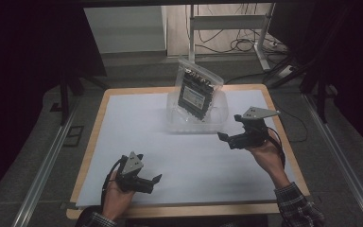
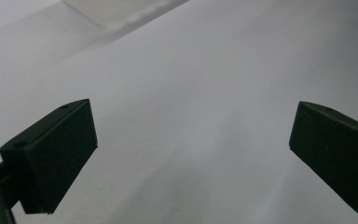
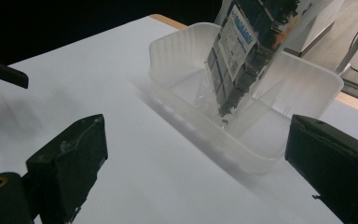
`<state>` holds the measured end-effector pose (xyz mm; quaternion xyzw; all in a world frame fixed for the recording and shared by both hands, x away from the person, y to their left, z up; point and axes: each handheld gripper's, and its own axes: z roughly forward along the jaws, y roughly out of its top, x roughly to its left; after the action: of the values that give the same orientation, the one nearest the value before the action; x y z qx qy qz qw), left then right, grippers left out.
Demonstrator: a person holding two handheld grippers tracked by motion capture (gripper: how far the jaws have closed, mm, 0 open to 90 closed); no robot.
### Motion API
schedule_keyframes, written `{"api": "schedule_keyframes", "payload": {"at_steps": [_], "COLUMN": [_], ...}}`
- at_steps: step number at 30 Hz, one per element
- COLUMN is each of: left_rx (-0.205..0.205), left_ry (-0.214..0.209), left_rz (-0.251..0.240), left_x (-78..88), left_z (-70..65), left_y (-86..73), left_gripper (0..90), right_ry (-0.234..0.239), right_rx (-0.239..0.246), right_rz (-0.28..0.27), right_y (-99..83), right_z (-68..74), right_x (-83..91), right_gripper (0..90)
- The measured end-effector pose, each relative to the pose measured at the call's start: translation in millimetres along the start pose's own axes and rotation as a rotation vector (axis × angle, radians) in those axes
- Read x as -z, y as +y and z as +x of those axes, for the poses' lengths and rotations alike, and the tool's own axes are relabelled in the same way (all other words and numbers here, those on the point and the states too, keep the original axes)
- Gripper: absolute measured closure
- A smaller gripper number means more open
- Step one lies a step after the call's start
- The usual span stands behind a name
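A clear plastic bin [image 1: 177, 126] stands at the back middle of the table. A clear bag [image 1: 196, 92] of dark parts with a blue-and-white label leans upright in it, its top sticking out above the rim. My right gripper [image 1: 226, 139] hovers just right of the bin, open; in its own view the jaws [image 3: 196, 140] frame the bin's near wall [image 3: 200, 135] and the bag [image 3: 242, 51], with nothing between them. My left gripper [image 1: 153, 183] is open near the front left, over the white sheet [image 2: 191, 70], with nothing in it.
A white sheet [image 1: 137, 132] covers most of the wooden table [image 1: 94, 137]. Metal rails [image 1: 47, 161] run along both sides of the table on the floor. Cables and a metal stand [image 1: 246, 42] lie beyond the far edge. A plaid sleeve [image 1: 295, 203] comes in at the bottom right.
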<state>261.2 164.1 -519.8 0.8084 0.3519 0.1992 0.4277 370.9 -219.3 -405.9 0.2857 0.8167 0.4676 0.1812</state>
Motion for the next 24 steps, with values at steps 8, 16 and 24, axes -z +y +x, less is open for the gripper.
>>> {"api": "schedule_keyframes", "payload": {"at_steps": [8,16,24], "left_rx": [0.001,0.003,0.000], "left_ry": [0.003,0.005,0.010], "left_rz": [0.002,0.005,0.009], "left_x": [0.2,0.1,-0.4], "left_z": [0.3,0.3,0.4], "left_y": [-0.1,-0.2,-0.3], "left_gripper": [0.5,0.6,0.7], "right_ry": [0.000,0.007,0.011], "right_rx": [0.004,-0.002,-0.012], "right_rz": [-0.001,0.019,0.038], "right_y": [-4.3,-13.2,-25.9], "right_z": [4.5,8.8,10.2], "right_x": [5.5,10.7,14.5], "right_gripper": [5.8,6.1,6.1]}}
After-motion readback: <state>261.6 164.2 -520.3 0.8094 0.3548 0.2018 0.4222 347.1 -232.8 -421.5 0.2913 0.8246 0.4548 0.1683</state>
